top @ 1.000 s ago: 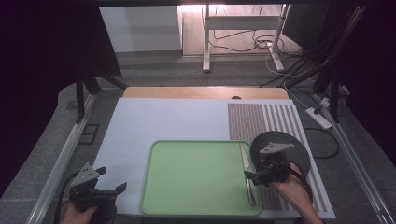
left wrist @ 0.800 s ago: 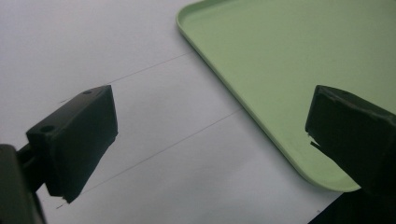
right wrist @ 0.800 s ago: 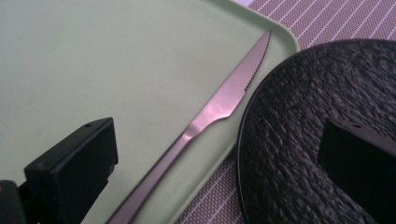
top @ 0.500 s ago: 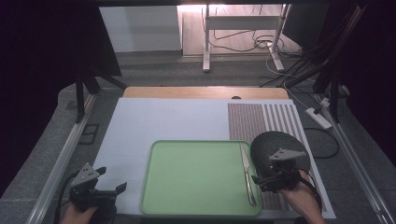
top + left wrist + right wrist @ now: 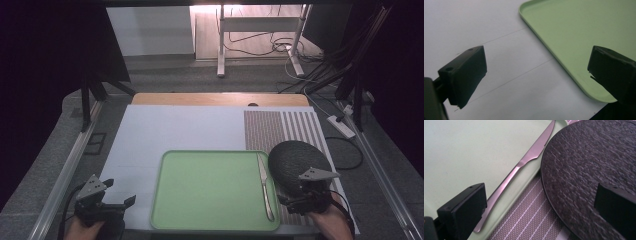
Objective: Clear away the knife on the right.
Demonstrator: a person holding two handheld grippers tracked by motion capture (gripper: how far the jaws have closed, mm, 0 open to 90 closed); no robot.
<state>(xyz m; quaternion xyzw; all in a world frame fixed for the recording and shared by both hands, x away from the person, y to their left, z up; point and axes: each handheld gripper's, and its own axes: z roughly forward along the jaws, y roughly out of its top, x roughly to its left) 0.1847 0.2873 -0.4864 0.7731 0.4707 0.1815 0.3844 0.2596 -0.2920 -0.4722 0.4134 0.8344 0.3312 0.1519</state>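
Jaws of right gripper (image 5: pixel 292 201) spread wide, holding nothing, just beside the knife (image 5: pixel 265 186) and over the near edge of the dark round plate (image 5: pixel 295 162). Knife lying flat inside the green tray (image 5: pixel 210 190), along its right rim, blade pointing away, handle near the front corner. Plate resting on the striped placemat (image 5: pixel 280 127), touching the tray rim or very close to it. Jaws of left gripper (image 5: pixel 117 202) also spread, empty, above the white table (image 5: pixel 170 127) near the tray's front left corner.
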